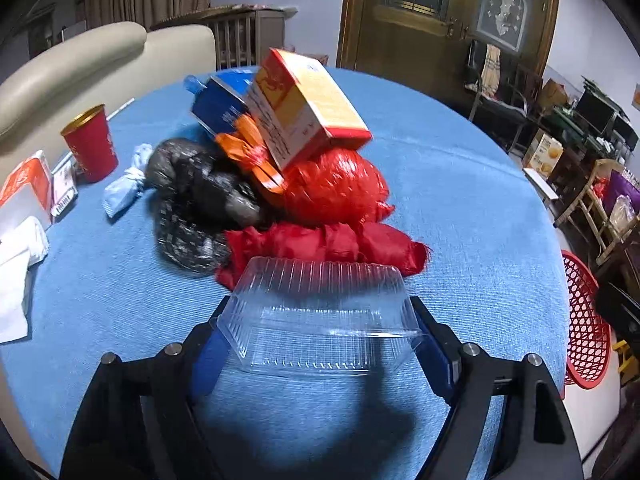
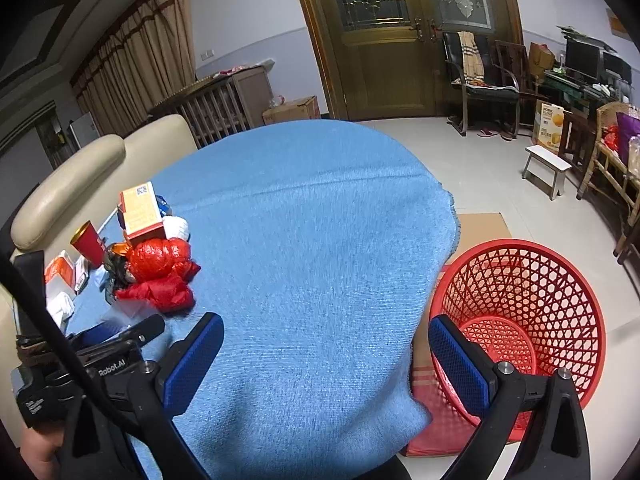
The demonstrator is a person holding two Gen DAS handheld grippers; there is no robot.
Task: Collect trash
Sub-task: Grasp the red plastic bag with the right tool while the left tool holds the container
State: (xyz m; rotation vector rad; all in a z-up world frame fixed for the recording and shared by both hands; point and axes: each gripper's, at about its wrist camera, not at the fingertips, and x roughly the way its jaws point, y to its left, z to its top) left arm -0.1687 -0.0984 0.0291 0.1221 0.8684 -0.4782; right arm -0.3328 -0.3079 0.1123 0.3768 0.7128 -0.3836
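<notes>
My left gripper [image 1: 320, 340] is shut on a clear plastic clamshell box [image 1: 320, 312], holding it just above the blue tablecloth [image 1: 460, 208]. Behind it lies a trash pile: red plastic bags [image 1: 332, 192], a black crumpled bag [image 1: 196, 196], an orange-yellow carton [image 1: 304, 108], a blue carton [image 1: 220, 108] and orange wrapping [image 1: 248, 152]. My right gripper [image 2: 326, 360] is open and empty over the table's near edge. The left gripper [image 2: 112, 344] shows at the left of the right wrist view, beside the pile [image 2: 160, 268]. A red mesh basket [image 2: 520, 320] stands on the floor to the right of the table.
A red paper cup [image 1: 90, 144], a tissue pack [image 1: 28, 188], white tissues [image 1: 16, 256] and a pale blue wrapper [image 1: 124, 188] lie at the table's left. A beige sofa [image 2: 60, 192] is behind. Cardboard [image 2: 484, 224] lies under the basket; a white stool [image 2: 546, 168], chairs and desks stand at right.
</notes>
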